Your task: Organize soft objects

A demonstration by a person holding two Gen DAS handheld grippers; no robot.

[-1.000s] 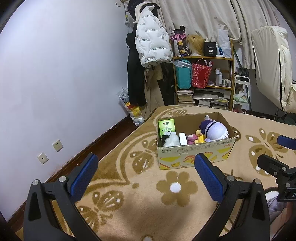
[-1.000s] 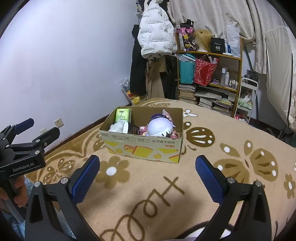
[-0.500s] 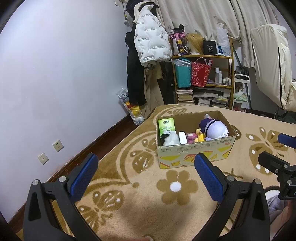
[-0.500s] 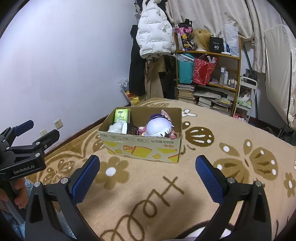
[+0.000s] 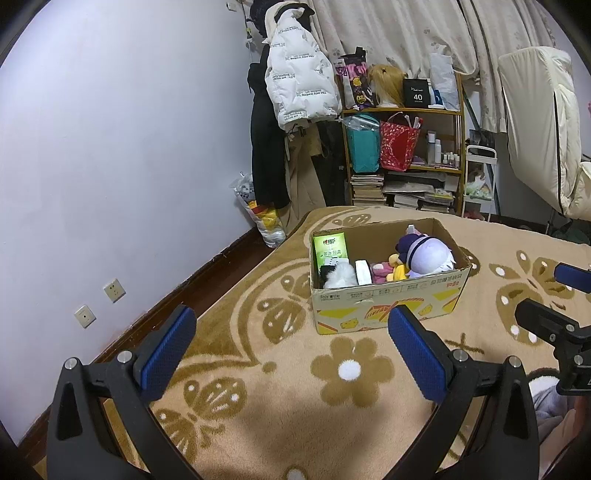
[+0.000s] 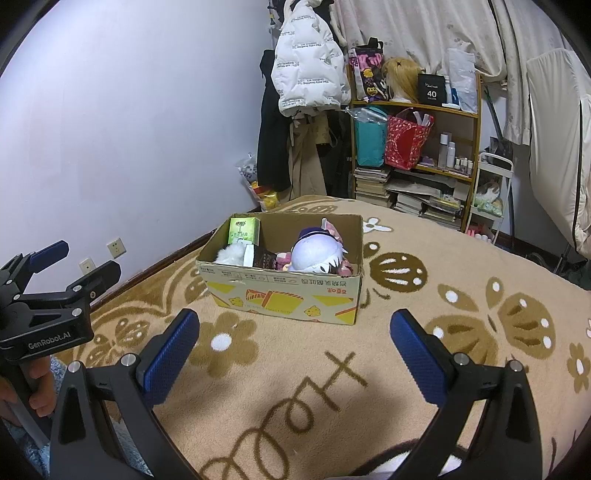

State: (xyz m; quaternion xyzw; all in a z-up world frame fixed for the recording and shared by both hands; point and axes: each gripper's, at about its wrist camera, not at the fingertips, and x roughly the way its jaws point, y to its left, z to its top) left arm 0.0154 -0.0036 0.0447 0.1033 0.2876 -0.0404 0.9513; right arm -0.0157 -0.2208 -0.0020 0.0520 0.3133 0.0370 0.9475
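Left gripper spread wide, holding nothing, above the rug. Right gripper likewise wide and bare. Ahead, on the rug, an open box with 1 purple plush, a white furry toy, a green carton inside. Shelf beyond.

- Wall: plain pale lilac, left side; two sockets low down.
- Skirting: dark wood, along the wall's foot.
- Carpet: beige pile with brown flower and butterfly motifs.
- Shelf unit: wooden, far end, crowded with books, bags, bottles.
- Curtains: cream, patterned, drawn.
- White puffer jacket: hung beside the shelves.
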